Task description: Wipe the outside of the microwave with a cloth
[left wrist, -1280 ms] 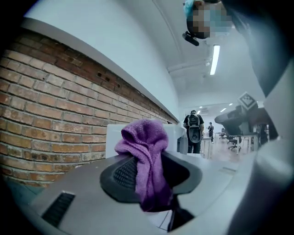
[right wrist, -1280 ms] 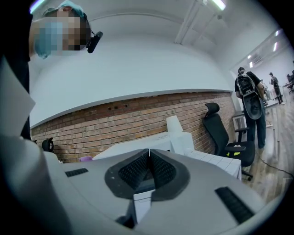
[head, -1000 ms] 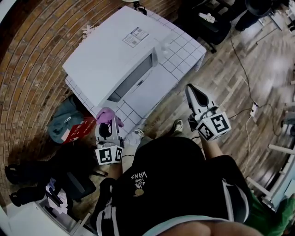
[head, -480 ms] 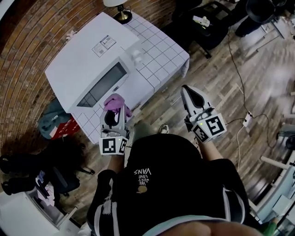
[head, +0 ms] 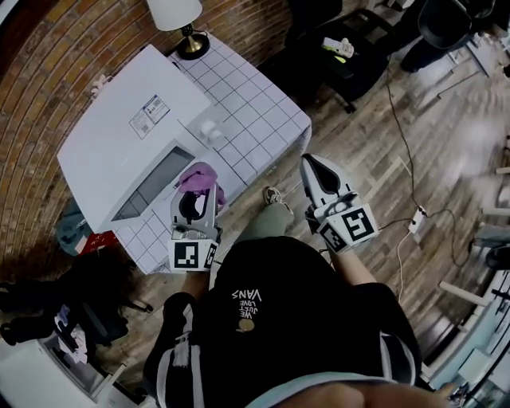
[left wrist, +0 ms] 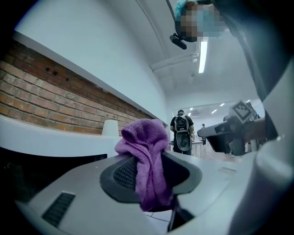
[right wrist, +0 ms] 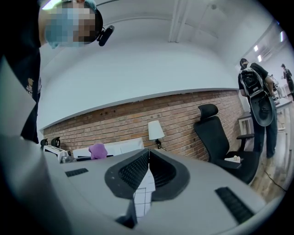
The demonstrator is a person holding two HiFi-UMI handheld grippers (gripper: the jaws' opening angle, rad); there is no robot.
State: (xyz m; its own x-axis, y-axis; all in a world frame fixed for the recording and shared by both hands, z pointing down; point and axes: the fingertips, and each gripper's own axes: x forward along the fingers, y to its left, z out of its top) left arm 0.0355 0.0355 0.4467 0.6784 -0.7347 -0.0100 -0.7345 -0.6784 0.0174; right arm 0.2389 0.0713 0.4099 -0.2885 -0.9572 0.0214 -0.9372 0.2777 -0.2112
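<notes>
The white microwave (head: 111, 143) stands on a white tiled table (head: 255, 119), its dark door window facing me. My left gripper (head: 198, 190) is shut on a bunched purple cloth (head: 199, 175), held at the table's front edge just off the microwave's front right corner. In the left gripper view the purple cloth (left wrist: 146, 158) hangs between the jaws, with the microwave (left wrist: 46, 142) to the left. My right gripper (head: 310, 162) is shut and holds nothing, over the wood floor to the right of the table. Its own view shows the jaws meeting, with the cloth (right wrist: 97, 150) far off.
A lamp (head: 177, 14) stands at the table's back corner against the brick wall. A small white object (head: 210, 128) sits on the tiles beside the microwave. Bags (head: 80, 239) lie on the floor to the left. A black office chair (right wrist: 219, 137) and a person with a backpack (right wrist: 255, 92) are to the right.
The left gripper, with the cloth in it, has moved from the table's front left corner along the front edge to the microwave's front right corner. The right gripper has kept alongside over the floor.
</notes>
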